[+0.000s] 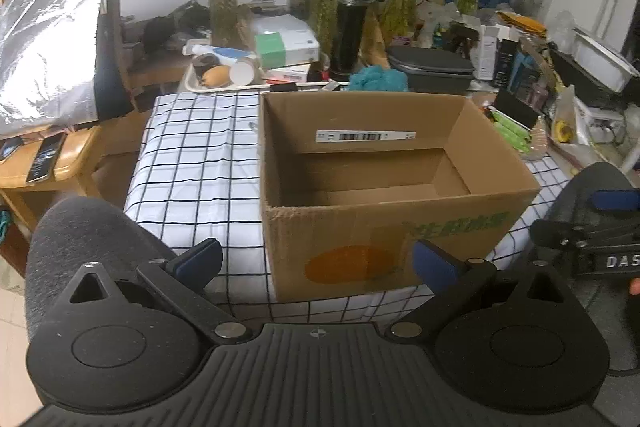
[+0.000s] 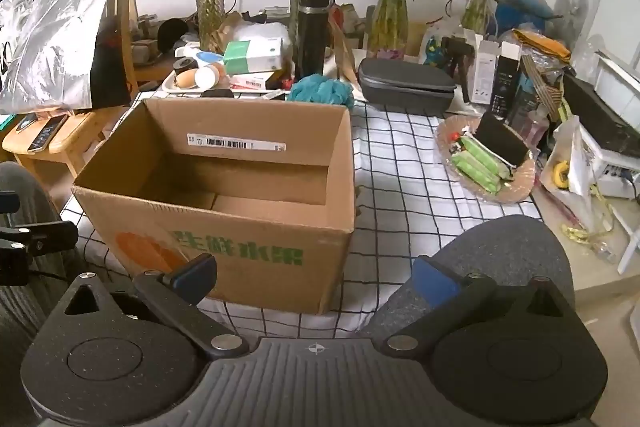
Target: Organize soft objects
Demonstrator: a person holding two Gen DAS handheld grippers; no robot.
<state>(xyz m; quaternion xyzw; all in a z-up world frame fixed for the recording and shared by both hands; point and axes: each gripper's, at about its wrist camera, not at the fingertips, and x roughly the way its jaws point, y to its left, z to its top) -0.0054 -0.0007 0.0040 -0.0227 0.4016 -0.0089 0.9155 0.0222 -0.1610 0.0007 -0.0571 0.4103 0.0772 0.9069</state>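
Both the left gripper (image 1: 316,261) and right gripper (image 2: 314,277) hang with fingers spread and empty, near the cardboard box (image 2: 224,195), while the teal sponge (image 2: 322,89) lies just beyond its far side.

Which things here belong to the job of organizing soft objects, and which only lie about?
For the job: cardboard box, open and empty; teal bath pouf behind it.

Lying about: black bottle, grey zip case, glass dish with green packets, plant vases.

table (image 2: 404,195), checked cloth | on it: cardboard box (image 2: 240,247), teal sponge (image 2: 322,89), grey case (image 2: 406,83), glass dish (image 2: 520,183)
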